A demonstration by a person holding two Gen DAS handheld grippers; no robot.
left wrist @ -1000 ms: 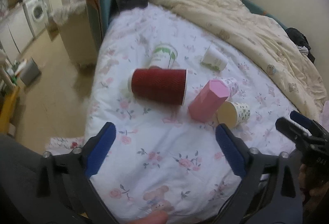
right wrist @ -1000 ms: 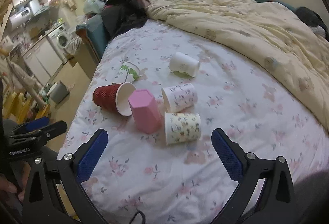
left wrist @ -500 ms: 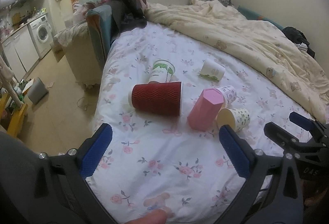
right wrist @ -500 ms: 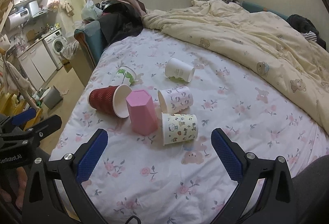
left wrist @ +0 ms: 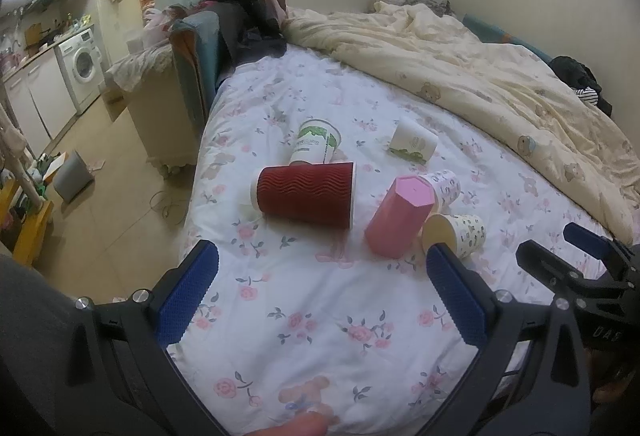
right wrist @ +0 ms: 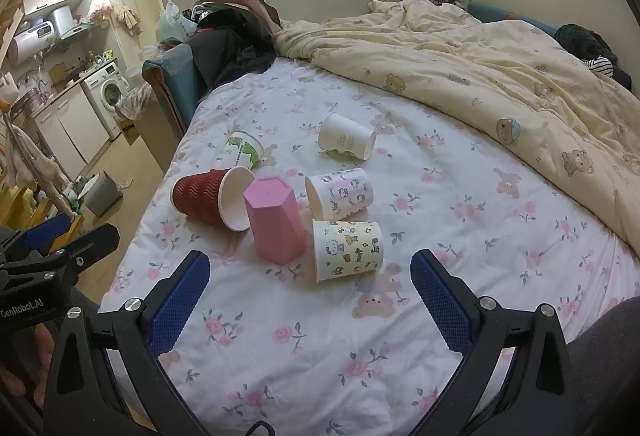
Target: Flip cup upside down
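Right wrist view sets the pink hexagonal cup [right wrist: 275,223] as the landmark: it already stands mouth-down on the floral bedsheet [right wrist: 304,352], slightly tilted. Just right of it lies the cartoon-print cup [right wrist: 347,250] on its side, and behind that a pink-patterned cup [right wrist: 340,195], also on its side. To the landmark's left, touching or nearly so, the red ribbed cup [right wrist: 212,199] lies with its white mouth toward the pink one; the green-printed cup [right wrist: 242,150] and a white cup [right wrist: 347,142] lie farther back.

Both tools hang short of the cluster with nothing held — the right gripper [right wrist: 310,302] has its blue pads wide apart, and the left gripper [left wrist: 320,296] likewise.

Which cup is meant is not settled. A sensible pick is the cartoon-print cup, nearest the right gripper: straddle its wall mid-body, close gently since paper crushes, lift clear of the soft sheet, then rotate and set the rim down flat — away from the pink cup so nothing gets knocked.
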